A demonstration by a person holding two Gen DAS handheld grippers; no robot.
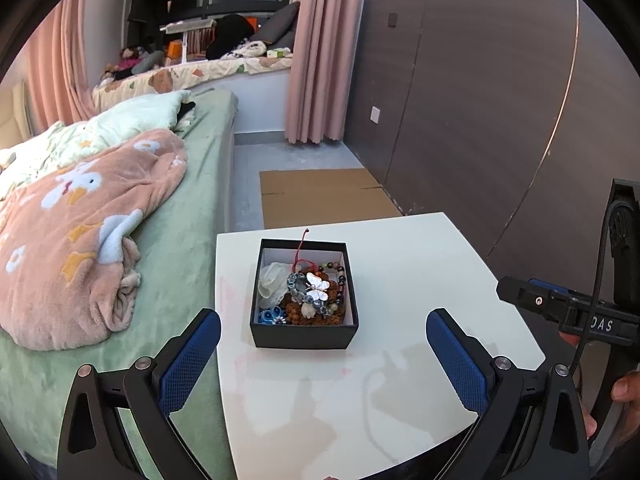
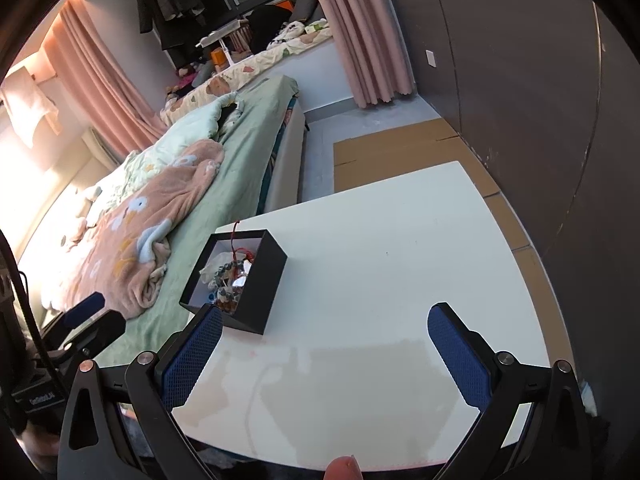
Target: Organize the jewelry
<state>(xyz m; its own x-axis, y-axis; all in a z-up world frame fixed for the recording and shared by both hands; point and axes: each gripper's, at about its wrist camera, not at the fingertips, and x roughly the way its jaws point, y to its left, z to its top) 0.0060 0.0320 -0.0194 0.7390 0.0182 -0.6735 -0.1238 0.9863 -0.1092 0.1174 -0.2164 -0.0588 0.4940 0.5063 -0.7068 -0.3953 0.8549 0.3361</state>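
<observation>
A black open box (image 1: 304, 336) (image 2: 256, 300) sits on the white table (image 1: 420, 272) (image 2: 380, 248) near its left edge. Inside lie bead bracelets, a silver butterfly piece (image 1: 317, 285), a white flower (image 1: 273, 283), a blue ornament (image 1: 270, 316) and a red cord (image 1: 301, 246) that hangs over the far rim. My left gripper (image 1: 323, 326) hovers open just short of the box, nothing between its blue pads. My right gripper (image 2: 325, 322) is open to the right of the box, over bare tabletop, empty. The right gripper also shows at the left wrist view's right edge (image 1: 560, 304).
A bed (image 1: 180, 208) with green sheet and a pink fleece blanket (image 1: 80, 232) butts against the table's left side. Flattened cardboard (image 1: 324, 196) lies on the floor beyond the table. A dark panelled wall (image 1: 480, 120) runs along the right. A hand (image 1: 624, 392) holds the right tool.
</observation>
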